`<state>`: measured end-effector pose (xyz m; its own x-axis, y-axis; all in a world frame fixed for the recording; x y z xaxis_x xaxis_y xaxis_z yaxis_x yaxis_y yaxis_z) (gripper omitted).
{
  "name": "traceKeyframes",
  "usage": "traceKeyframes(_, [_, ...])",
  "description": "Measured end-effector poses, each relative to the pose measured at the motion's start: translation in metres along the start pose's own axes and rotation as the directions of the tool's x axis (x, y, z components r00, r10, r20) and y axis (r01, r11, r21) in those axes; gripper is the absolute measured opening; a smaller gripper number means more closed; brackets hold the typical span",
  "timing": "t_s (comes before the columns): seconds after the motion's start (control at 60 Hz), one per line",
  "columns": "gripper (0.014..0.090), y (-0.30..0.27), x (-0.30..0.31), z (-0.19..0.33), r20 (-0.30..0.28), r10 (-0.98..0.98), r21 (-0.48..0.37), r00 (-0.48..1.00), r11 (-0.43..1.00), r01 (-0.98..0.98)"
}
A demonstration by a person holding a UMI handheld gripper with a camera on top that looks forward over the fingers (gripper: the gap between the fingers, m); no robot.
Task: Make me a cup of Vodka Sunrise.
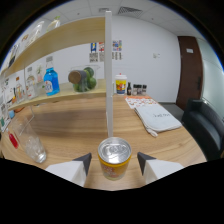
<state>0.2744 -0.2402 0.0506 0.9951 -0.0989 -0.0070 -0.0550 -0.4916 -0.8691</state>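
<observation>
Tool (114, 163) open, yellow can (114, 158) between its fingers; glass (31, 143) nearby, white pole (108, 75) beyond

A white cloth (156, 119) lies on the wooden table (75, 125) near a black chair (204, 125).

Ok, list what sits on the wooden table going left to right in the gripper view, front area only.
Clear glass with ice → yellow can, standing between the open jaws of the gripper with a gap at either side → white folded cloth further back.
</observation>
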Motion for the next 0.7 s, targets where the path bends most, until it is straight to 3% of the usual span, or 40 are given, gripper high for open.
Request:
traceKeyframes(0.15, [0.0853,-0.035,-0.021,-0.044,-0.018,-0.017,0.077,1.0,0.997,0.018])
traceKeyframes(0.367, [0.0849,-0.052,-0.116,-0.106,0.061,-0.03,0.144,0.998,0.989,0.021])
traceKeyframes(0.583, [0.0862,-0.029,-0.199,-0.12,0.092,0.017,0.111,0.996,0.993,-0.027])
traceKeyframes(0.7, [0.0861,-0.051,-0.232,-0.119,0.103,0.024,0.146,0.994,0.989,-0.039])
